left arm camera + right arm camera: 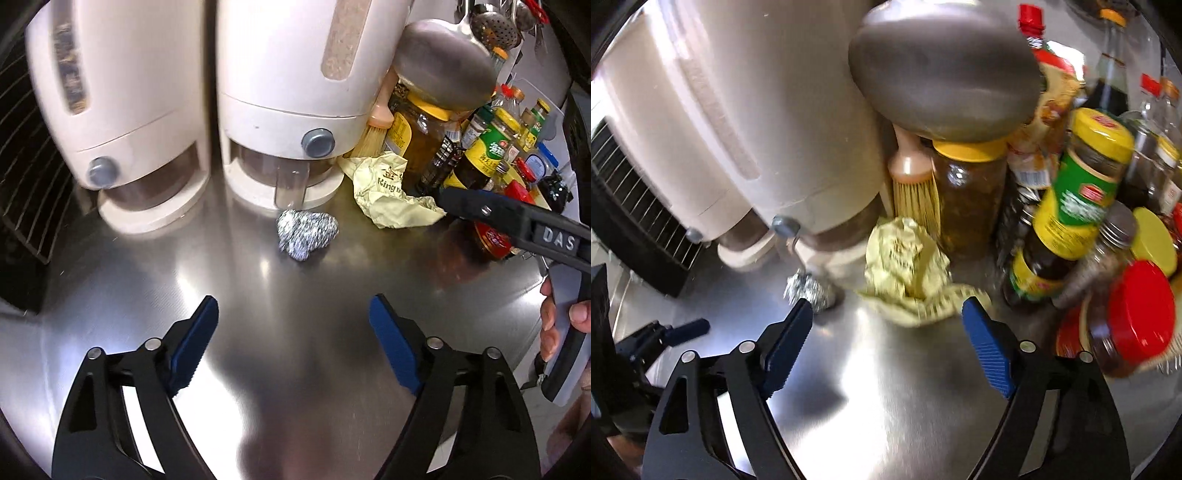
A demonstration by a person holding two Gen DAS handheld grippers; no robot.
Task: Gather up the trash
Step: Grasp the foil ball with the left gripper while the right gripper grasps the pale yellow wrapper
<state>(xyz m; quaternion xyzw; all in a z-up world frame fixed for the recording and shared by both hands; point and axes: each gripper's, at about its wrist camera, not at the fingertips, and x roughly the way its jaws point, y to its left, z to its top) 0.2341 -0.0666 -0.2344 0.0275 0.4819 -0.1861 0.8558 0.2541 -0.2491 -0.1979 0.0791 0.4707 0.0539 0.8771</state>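
**Q:** Where does the trash lie relative to each tool?

**A:** The crumpled ball of silver foil (307, 234) rests on the brushed stainless-steel countertop (258, 369), ahead of the left gripper (293, 321) and apart from its blue-padded fingers (199, 332). It sits just in front of the right-hand one of two cream plastic dispensers (291, 103). The crumpled pale-yellow paper wrapper (388, 192) lies to the foil's right, beside a bristle brush with a pink handle (373, 136) and a yellow-lidded glass jar (421, 129).

**Q:** And from the right wrist view?

**A:** The wrapper (908, 273) lies directly ahead of the right gripper (888, 321); its near edge is close to the right-hand finger (986, 350), though contact cannot be confirmed. The foil (809, 291) sits just beyond the left-hand finger tip.

**Q:** In what state are the tools?

**A:** Both have their jaws spread wide, with nothing between them. The right gripper's black arm (517, 225) enters the left view from the right, above the wrapper's edge.

**Q:** What else is present?

**A:** A cluster of sauce bottles and jars (1082, 192), and a black wire rack (26, 166) at the far left.
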